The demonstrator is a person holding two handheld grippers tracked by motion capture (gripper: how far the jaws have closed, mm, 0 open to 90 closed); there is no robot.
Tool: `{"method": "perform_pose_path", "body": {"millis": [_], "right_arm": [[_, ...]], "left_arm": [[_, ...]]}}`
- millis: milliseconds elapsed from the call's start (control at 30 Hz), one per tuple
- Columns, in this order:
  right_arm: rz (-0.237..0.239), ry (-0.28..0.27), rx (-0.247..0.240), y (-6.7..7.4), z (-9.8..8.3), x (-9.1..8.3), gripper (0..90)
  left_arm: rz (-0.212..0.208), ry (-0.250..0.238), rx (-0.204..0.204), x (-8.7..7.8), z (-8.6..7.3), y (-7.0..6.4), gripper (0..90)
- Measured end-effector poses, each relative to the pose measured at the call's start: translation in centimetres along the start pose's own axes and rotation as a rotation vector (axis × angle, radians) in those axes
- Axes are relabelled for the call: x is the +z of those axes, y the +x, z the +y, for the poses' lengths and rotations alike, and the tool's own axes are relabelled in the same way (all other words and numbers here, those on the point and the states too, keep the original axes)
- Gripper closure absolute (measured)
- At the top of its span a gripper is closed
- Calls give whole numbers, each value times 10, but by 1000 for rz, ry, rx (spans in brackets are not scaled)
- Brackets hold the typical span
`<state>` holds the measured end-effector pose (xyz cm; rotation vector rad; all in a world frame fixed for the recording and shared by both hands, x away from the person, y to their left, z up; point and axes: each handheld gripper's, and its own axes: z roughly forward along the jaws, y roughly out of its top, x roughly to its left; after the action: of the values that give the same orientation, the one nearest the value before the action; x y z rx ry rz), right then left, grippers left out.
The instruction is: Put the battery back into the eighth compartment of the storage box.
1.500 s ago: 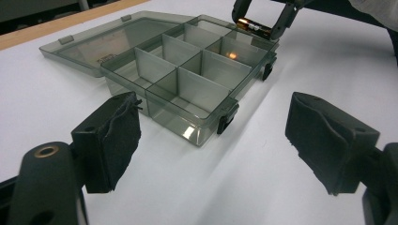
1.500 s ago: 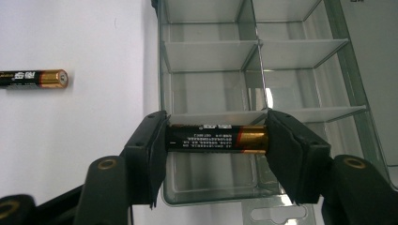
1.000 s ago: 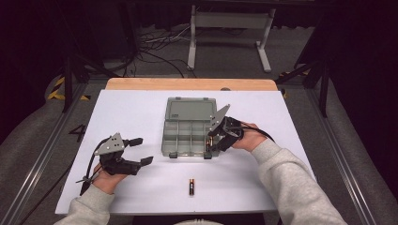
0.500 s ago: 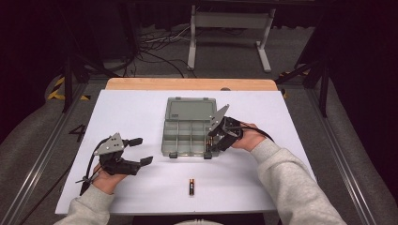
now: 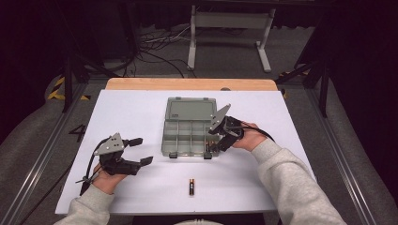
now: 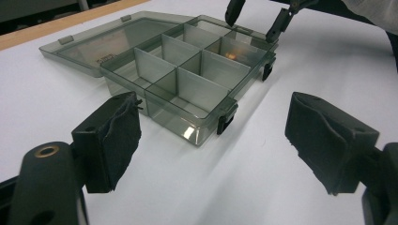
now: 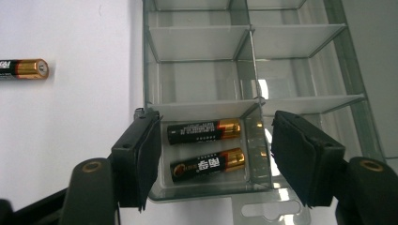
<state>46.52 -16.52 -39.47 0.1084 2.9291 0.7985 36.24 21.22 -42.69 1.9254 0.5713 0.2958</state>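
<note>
From the high view, I see my right gripper (image 5: 213, 143) angled down over the near right corner of the clear plastic organizer box (image 5: 187, 133); my left gripper (image 5: 141, 150) rests spread, well apart. A loose battery (image 5: 191, 186) lies near me.

In the left gripper view, my padded jaws gape, holding nothing.

In the right gripper view, jaws just opening straddle two glossy cylindrical batteries (image 7: 206, 147) lying in that compartment.
</note>
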Motion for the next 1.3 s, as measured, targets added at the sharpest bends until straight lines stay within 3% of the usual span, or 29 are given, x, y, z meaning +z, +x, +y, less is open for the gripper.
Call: {"method": "perform_pose_path", "body": {"millis": [233,500,767,1300], "right_arm": [[-23,-40,9,3,3,-10,224],[-54,-75,13,18,13,-25,77],[-59,-130,21,38,22,-39,46],[-23,-167,2,76,32,-44,31]], "left_arm": [[-3,4,-8,1,0,0,189],[-2,5,-9,1,0,0,189],[-3,5,-7,1,0,0,189],[-1,2,-2,0,0,0,189]]}}
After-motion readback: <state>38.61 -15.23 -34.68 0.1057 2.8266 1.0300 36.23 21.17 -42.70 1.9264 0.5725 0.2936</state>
